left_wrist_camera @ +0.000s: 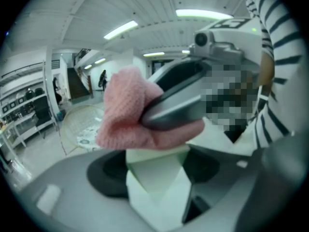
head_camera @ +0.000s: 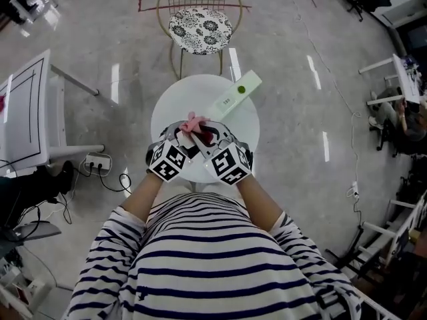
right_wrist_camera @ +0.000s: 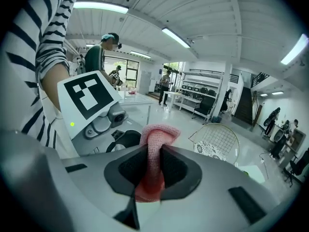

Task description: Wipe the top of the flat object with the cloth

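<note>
A pink cloth (head_camera: pixel 193 121) hangs just above the near half of the round white table (head_camera: pixel 172 102). My right gripper (head_camera: pixel 208 133) is shut on it; in the right gripper view the cloth (right_wrist_camera: pixel 154 144) is pinched between the black pads. My left gripper (head_camera: pixel 179 131) sits close beside it on the left with its jaws apart. In the left gripper view the cloth (left_wrist_camera: pixel 123 110) bunches just ahead of those jaws, and only a pale white-green surface shows in the gap. The flat object (head_camera: pixel 235 95), a long white and pale green slab, lies slantwise at the table's far right edge.
A wire chair (head_camera: pixel 200 29) with a patterned cushion stands just beyond the table. At the left are a white desk (head_camera: pixel 23 112) and a power strip (head_camera: pixel 97 163) with cables on the floor. Desks and chairs line the right side.
</note>
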A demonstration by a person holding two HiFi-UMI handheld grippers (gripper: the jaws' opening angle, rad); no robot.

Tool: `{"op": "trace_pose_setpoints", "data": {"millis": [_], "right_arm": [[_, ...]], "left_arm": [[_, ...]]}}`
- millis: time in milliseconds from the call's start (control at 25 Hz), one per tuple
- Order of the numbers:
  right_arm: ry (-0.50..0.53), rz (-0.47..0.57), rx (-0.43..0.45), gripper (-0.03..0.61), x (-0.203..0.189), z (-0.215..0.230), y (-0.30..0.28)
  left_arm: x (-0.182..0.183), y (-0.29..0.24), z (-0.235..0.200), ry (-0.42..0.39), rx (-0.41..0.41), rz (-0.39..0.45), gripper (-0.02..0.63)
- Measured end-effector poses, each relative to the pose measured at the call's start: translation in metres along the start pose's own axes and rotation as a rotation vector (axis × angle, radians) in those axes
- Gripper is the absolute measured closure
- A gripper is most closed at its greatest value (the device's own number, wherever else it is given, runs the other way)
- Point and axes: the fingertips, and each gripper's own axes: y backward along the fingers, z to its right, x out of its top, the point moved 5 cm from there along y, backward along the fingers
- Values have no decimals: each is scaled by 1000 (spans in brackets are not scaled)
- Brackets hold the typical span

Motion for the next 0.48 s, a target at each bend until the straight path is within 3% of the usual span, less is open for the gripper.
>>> {"op": "trace_pose_setpoints", "data": {"millis": [480], "right_arm": [[16, -8, -7, 522, -15, 52, 7]], "left_arm": [[2, -1, -1, 8, 6, -22, 295]]}}
